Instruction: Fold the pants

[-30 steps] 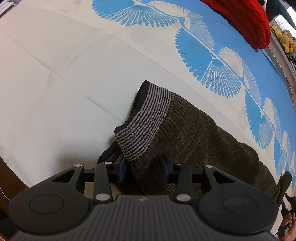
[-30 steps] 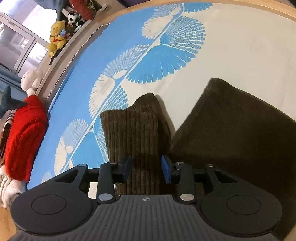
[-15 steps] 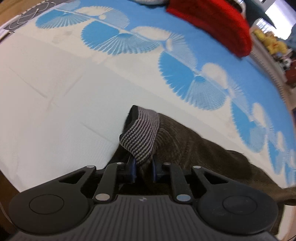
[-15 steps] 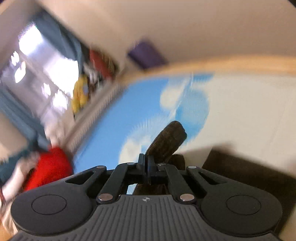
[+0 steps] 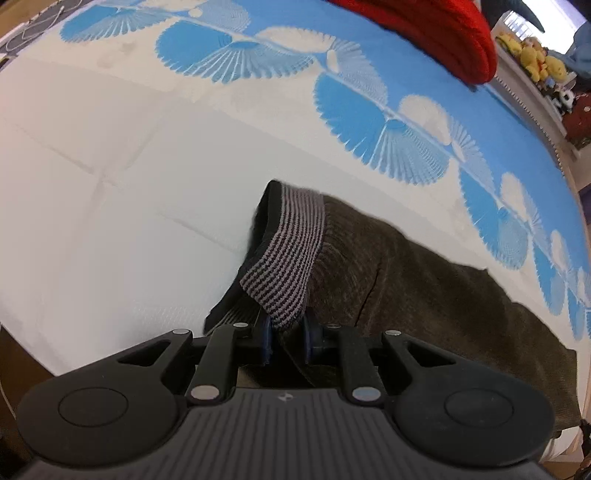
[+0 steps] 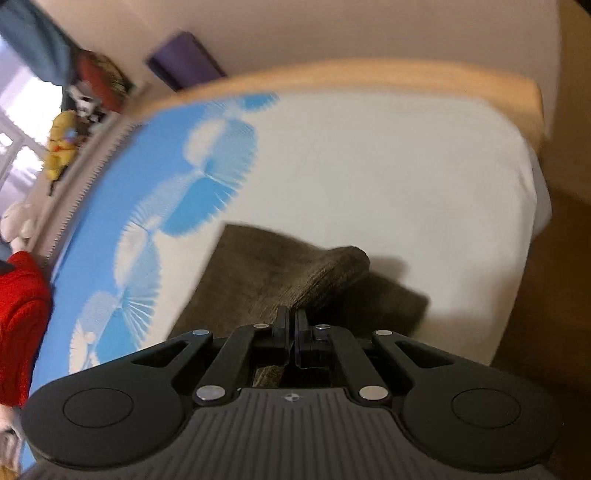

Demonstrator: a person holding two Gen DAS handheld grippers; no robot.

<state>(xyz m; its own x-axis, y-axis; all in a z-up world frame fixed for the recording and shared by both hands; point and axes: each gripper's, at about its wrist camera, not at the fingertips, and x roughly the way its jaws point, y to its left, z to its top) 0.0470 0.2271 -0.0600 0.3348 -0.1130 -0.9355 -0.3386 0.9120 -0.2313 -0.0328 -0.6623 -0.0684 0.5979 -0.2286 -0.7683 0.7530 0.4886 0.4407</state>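
Dark brown corduroy pants [image 5: 424, 280] lie on a white and blue bed sheet [image 5: 147, 184]. Their grey-and-black striped waistband [image 5: 291, 251] is pinched in my left gripper [image 5: 286, 341], which is shut on it and lifts it slightly. In the right wrist view my right gripper [image 6: 291, 332] is shut on the pants leg [image 6: 314, 273], holding a raised fold of it above the rest of the brown cloth [image 6: 251, 266]. The view is motion-blurred.
A red knitted garment [image 5: 436, 33] lies at the far side of the bed, also in the right wrist view [image 6: 18, 321]. Stuffed toys [image 5: 532, 62] sit on a ledge beyond. The wooden bed frame [image 6: 369, 81] and the mattress corner [image 6: 532, 192] are close on the right.
Both grippers closed on the pants: the left on the waistband, the right on the leg. The right gripper then lifted and swung the leg across, blurring its view.
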